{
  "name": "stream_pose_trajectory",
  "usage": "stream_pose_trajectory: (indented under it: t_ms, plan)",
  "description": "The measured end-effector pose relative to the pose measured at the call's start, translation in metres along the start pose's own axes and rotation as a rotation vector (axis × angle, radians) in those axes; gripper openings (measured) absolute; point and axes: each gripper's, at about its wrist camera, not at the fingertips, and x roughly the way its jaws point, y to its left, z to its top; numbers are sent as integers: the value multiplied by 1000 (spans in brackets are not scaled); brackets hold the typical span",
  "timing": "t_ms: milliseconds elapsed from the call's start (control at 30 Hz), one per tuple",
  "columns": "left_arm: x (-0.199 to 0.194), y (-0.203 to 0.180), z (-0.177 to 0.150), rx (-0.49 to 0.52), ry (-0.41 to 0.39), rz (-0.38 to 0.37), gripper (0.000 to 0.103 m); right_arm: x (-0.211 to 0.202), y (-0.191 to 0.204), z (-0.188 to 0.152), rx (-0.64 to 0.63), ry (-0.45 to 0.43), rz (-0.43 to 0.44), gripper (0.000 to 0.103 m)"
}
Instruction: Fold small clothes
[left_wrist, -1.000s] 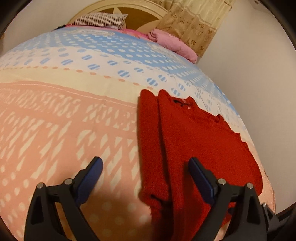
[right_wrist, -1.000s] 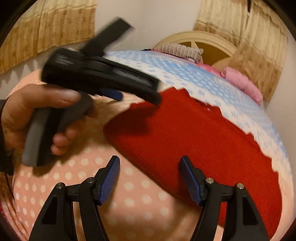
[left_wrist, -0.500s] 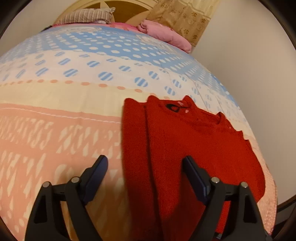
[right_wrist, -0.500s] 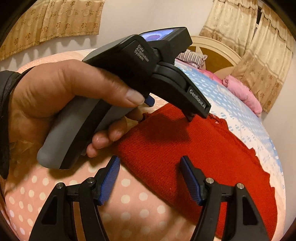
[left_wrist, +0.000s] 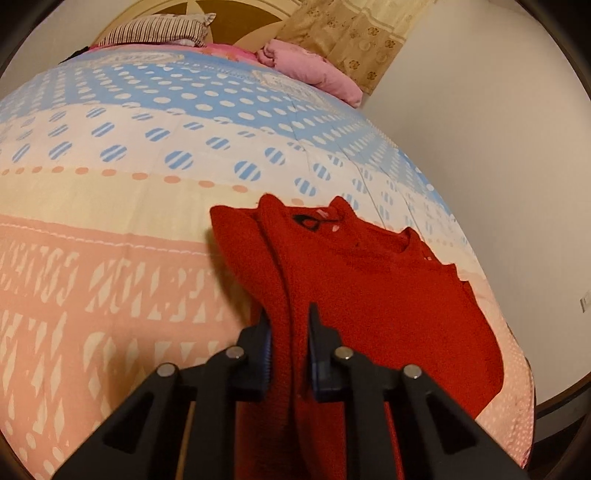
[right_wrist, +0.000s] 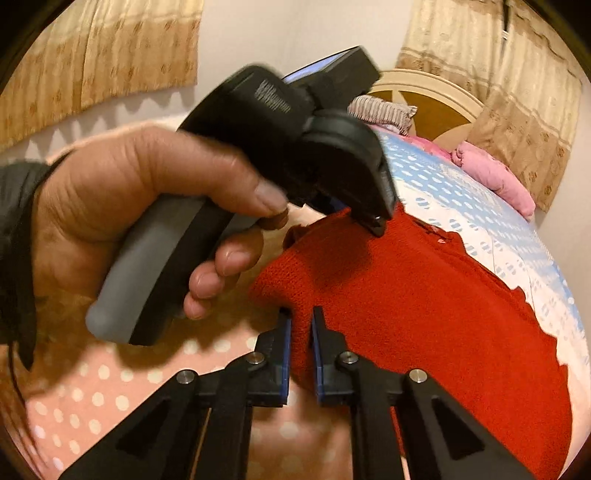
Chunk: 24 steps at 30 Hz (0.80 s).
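Patterned bedspread, striped pillow, pink blanket, curtains.

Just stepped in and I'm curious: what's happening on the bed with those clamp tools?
A person is folding a small red knitted sweater on a patterned bedspread. The left gripper and the right gripper are each shut on a pinch of its left edge, one near the collar, one lower.

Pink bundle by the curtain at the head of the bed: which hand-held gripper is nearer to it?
Left. The left hand-held gripper grips the red sweater's collar end, toward the pink bundle. The right hand-held gripper pinches the same folded edge farther down.
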Motion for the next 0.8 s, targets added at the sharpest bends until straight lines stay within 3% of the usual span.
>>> stream_pose_trajectory:
  t_ms: [367, 800]
  plan:
    - [-15, -23, 9, -105, -25, -111, 16, -34, -38, -13, 169, -101, 48, 8]
    - [-19, -99, 24, -11, -58, -188, 15, -76, -93, -29, 300, -202, 34, 8]
